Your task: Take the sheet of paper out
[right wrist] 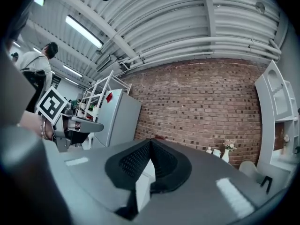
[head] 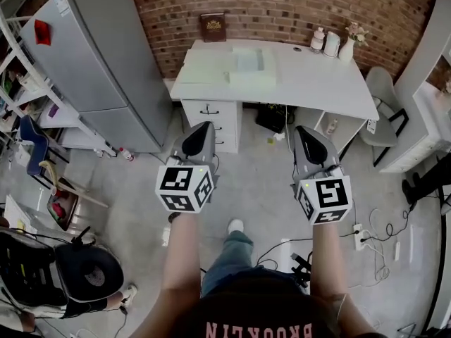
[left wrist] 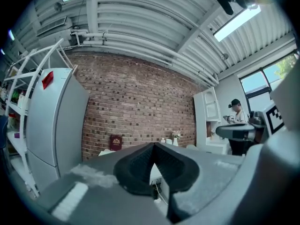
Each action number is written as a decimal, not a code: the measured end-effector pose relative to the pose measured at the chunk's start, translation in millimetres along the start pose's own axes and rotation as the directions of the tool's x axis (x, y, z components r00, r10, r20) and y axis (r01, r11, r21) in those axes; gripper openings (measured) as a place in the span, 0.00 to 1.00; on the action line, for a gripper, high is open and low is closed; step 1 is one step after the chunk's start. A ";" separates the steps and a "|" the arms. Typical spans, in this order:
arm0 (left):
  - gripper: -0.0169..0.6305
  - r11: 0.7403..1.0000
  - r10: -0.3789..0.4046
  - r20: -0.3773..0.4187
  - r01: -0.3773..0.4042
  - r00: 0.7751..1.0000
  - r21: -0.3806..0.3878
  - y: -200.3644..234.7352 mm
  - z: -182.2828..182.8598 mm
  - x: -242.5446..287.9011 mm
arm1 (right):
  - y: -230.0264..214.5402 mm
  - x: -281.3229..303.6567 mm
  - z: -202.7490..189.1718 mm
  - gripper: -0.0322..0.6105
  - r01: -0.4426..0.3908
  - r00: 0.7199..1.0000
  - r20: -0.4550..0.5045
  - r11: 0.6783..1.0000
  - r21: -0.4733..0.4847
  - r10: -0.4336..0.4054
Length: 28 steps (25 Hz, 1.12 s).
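A white desk stands against the brick wall a few steps ahead of me. On its left half lie pale flat sheets and a translucent folder; I cannot tell a single sheet of paper apart from them. My left gripper and right gripper are held level side by side, well short of the desk, pointing at it. In the left gripper view the left gripper has its black pads meeting at the tips with nothing between them. The right gripper looks the same in its own view.
A grey refrigerator and a white shelving rack stand at the left. A drawer unit sits under the desk, a chair to its right. A dark red book, bottles and a vase line the desk's back. Cables lie on the floor.
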State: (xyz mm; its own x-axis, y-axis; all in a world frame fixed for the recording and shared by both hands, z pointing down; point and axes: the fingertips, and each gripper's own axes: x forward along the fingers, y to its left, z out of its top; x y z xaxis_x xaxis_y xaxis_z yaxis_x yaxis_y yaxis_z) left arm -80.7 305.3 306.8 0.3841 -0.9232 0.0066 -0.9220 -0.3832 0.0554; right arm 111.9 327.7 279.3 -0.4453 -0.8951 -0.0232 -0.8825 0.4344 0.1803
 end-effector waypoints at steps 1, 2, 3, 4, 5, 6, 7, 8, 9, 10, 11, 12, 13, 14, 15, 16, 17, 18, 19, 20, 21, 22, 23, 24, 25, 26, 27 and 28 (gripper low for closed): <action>0.03 1.000 -0.001 -0.006 0.001 1.000 0.007 8.0 -0.6 13.7 | -5.3 14.3 0.0 0.05 0.007 1.000 0.004 1.000 0.002 -0.007; 0.03 1.000 -0.003 -0.009 0.003 1.000 0.013 16.0 -0.5 27.4 | -10.4 28.5 0.0 0.05 0.014 1.000 0.007 1.000 0.002 -0.014; 0.03 1.000 -0.007 -0.011 0.007 1.000 0.019 23.8 0.2 41.1 | -15.4 42.7 0.2 0.05 0.023 1.000 0.008 1.000 0.002 -0.023; 0.03 1.000 -0.012 -0.013 0.012 1.000 0.026 31.5 1.5 54.5 | -20.1 56.7 0.5 0.05 0.031 0.999 0.008 1.000 0.002 -0.031; 0.03 0.999 -0.016 -0.015 0.017 1.000 0.033 39.2 3.1 67.4 | -24.2 70.5 0.5 0.05 0.039 0.999 0.007 0.999 0.000 -0.039; 0.03 0.999 -0.020 -0.017 0.021 1.000 0.040 47.1 4.7 79.6 | -27.8 84.0 0.2 0.05 0.045 0.999 0.004 0.999 -0.001 -0.045; 0.03 0.999 -0.024 -0.018 0.025 1.000 0.046 55.2 6.1 91.3 | -30.9 97.4 -0.7 0.05 0.049 0.999 0.001 0.999 -0.003 -0.049; 0.03 0.998 -0.028 -0.017 0.029 0.999 0.049 63.3 7.1 102.5 | -33.5 110.3 -2.0 0.05 0.052 0.999 -0.002 0.999 -0.003 -0.052; 0.03 0.998 -0.033 -0.016 0.034 0.999 0.051 70.9 7.8 113.2 | -36.1 122.7 -3.4 0.05 0.054 0.999 -0.004 0.999 -0.002 -0.054; 0.03 0.998 -0.037 -0.014 0.038 0.999 0.052 78.2 8.4 123.6 | -38.8 134.4 -4.5 0.05 0.056 0.998 -0.006 0.998 0.002 -0.056; 0.03 0.998 -0.040 -0.011 0.041 0.999 0.052 85.2 9.0 133.4 | -41.4 145.5 -5.5 0.05 0.060 0.998 -0.007 0.998 0.005 -0.060; 0.03 0.998 -0.041 -0.008 0.041 0.999 0.051 92.1 9.5 142.3 | -43.6 155.9 -6.4 0.05 0.064 0.998 -0.008 0.998 0.005 -0.064; 0.03 0.998 -0.042 -0.007 0.042 0.999 0.048 98.6 9.9 150.2 | -45.4 165.4 -7.4 0.05 0.071 0.997 -0.009 0.997 0.003 -0.071; 0.03 0.998 -0.042 -0.005 0.043 0.999 0.045 104.1 10.2 157.1 | -47.1 173.7 -8.7 0.05 0.080 0.997 -0.011 0.997 -0.002 -0.080; 0.03 0.998 -0.044 -0.003 0.044 0.999 0.043 108.6 10.3 163.3 | -48.9 180.8 -10.1 0.05 0.089 0.996 -0.013 0.996 -0.006 -0.089; 0.03 0.998 -0.047 -0.001 0.047 0.999 0.042 112.1 10.1 168.7 | -50.5 186.8 -12.0 0.05 0.096 0.995 -0.015 0.995 -0.008 -0.096; 0.03 0.998 -0.050 0.001 0.050 0.999 0.042 115.1 9.2 173.5 | -51.9 192.2 -14.4 0.05 0.100 0.995 -0.017 0.995 -0.005 -0.100; 0.03 0.998 -0.051 0.002 0.051 0.999 0.042 118.1 7.8 177.7 | -53.0 197.2 -17.1 0.05 0.102 0.995 -0.020 0.995 0.002 -0.102; 0.03 0.998 -0.050 0.001 0.050 0.999 0.042 121.0 6.1 181.5 | -54.1 202.0 -19.7 0.05 0.103 0.994 -0.023 0.995 0.008 -0.103; 0.03 0.998 -0.050 0.000 0.050 0.999 0.040 123.8 4.4 184.7 | -55.2 206.4 -21.8 0.05 0.105 0.994 -0.026 0.994 0.013 -0.105; 0.03 0.998 -0.050 -0.001 0.050 0.999 0.036 126.4 3.1 187.6 | -56.7 210.5 -23.3 0.05 0.109 0.994 -0.029 0.994 0.015 -0.108; 0.03 0.998 -0.051 -0.001 0.051 0.999 0.031 129.1 2.2 190.4 | -58.2 214.7 -24.3 0.05 0.113 0.993 -0.031 0.993 0.016 -0.113; 0.03 0.998 -0.052 0.000 0.052 0.999 0.027 132.3 1.7 193.5 | -59.6 219.3 -25.0 0.05 0.118 0.993 -0.032 0.993 0.017 -0.117; 0.03 0.998 -0.051 0.000 0.051 0.999 0.024 136.0 1.3 196.9 | -61.0 224.2 -26.0 0.05 0.121 0.992 -0.033 0.992 0.017 -0.121; 0.03 0.999 -0.048 0.001 0.048 0.999 0.022 140.0 0.7 200.5 | -62.1 229.1 -27.6 0.05 0.124 0.992 -0.034 0.992 0.016 -0.124; 0.03 0.999 -0.046 0.000 0.046 0.999 0.019 143.8 -0.2 204.4 | -63.3 233.9 -29.8 0.05 0.126 0.991 -0.037 0.992 0.015 -0.126; 0.03 0.999 -0.044 -0.001 0.044 0.999 0.016 147.3 -1.5 208.6 | -64.8 238.7 -32.3 0.05 0.129 0.991 -0.040 0.992 0.015 -0.128; 0.03 0.999 -0.043 -0.003 0.043 0.999 0.014 150.4 -2.9 213.4 | -67.0 243.6 -35.0 0.05 0.131 0.991 -0.042 0.991 0.017 -0.131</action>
State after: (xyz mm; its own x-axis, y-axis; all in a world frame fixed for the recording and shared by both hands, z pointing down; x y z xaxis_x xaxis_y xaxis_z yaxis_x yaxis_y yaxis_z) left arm -137.3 50.8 319.5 0.4234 -0.9059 0.0071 -0.9053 -0.4227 0.0415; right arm 67.9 77.1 295.9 -0.3194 -0.9476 -0.0047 -0.9357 0.3146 0.1594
